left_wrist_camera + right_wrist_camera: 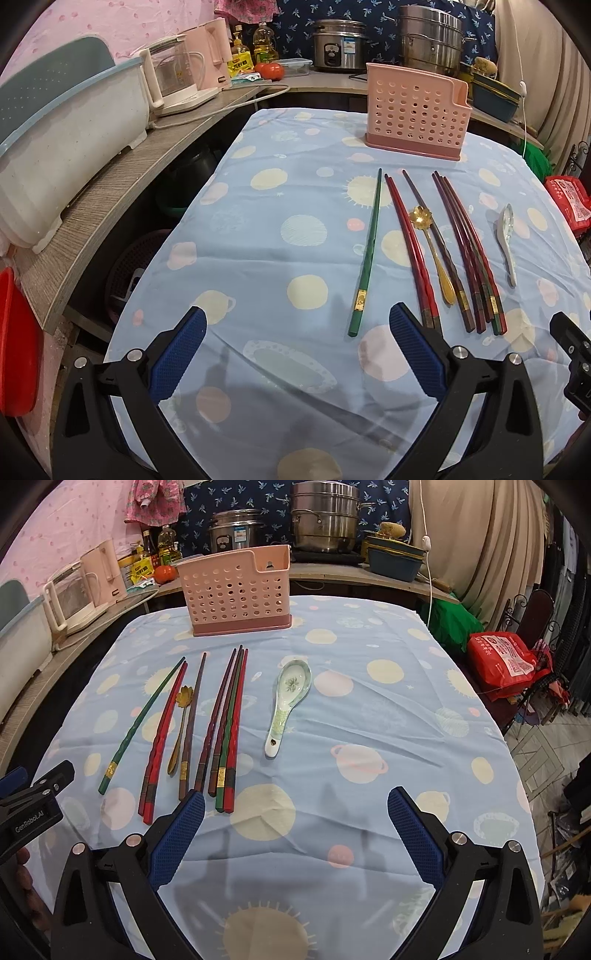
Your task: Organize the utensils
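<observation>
**Utensils laid out in a row, both grippers spread and empty**

Side by side on the blue tablecloth [369, 716] with its planet and sun print, the utensils lie in a rough row, handles toward the cameras and tips toward the pink perforated utensil holder [236, 592], which stands upright at the far end of the table.

From the left, the row starts with a single green chopstick [365, 254] lying a little apart from the others. Next comes a pair of red chopsticks [410, 251], touching each other. Just beside them lies a gold spoon with a flower-shaped bowl [434, 251], and a dark brown chopstick [436, 243] runs along it, apparently touching. Then comes a tight bundle of dark red, brown and green chopsticks [225, 731]; how many it holds is hard to tell. Well to the right of the bundle, a white ceramic soup spoon with a green pattern [288, 701] lies bowl up, on its own.

The left gripper [293, 321] hovers over the near part of the cloth with its blue-padded fingers [177, 354] spread wide and nothing between them; its right finger reaches near the handle ends of the red pair. The right gripper [295, 801] is likewise wide apart and empty, its left finger close to the handle ends of the bundle.

Along the counter behind stand a glass kettle [173, 79], a rice cooker [236, 530] and a steel steamer pot [325, 517].
</observation>
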Motion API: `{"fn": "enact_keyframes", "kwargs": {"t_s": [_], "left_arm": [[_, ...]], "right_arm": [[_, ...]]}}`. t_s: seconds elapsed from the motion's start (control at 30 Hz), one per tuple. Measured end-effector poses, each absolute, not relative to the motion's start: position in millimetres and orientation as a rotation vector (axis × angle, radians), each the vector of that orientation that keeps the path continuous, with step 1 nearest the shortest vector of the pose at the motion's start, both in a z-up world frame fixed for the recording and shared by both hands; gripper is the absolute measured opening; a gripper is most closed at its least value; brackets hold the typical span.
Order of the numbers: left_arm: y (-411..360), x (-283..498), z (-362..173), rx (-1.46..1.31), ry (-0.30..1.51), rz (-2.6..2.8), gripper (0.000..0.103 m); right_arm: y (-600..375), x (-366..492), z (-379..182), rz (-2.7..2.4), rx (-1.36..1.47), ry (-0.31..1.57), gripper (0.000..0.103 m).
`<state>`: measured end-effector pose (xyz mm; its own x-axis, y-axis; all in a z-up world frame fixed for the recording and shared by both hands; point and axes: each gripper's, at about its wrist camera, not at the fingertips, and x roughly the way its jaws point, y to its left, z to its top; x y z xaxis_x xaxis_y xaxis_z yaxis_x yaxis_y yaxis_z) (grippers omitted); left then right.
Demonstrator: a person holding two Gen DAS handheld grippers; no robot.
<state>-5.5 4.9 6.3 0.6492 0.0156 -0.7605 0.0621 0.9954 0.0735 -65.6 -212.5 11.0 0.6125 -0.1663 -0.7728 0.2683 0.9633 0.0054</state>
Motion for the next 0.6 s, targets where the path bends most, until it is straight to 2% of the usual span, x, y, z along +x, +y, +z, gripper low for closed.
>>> {"fn": "enact_keyframes", "kwargs": {"t_s": [0.6], "left_arm": [[2.4,-3.6,4.8,0.105,0.868,-0.036,0.095]], "right_arm": [[-214.9,-63.8,11.8,-0.260,0.118,0.877,0.096]]}}
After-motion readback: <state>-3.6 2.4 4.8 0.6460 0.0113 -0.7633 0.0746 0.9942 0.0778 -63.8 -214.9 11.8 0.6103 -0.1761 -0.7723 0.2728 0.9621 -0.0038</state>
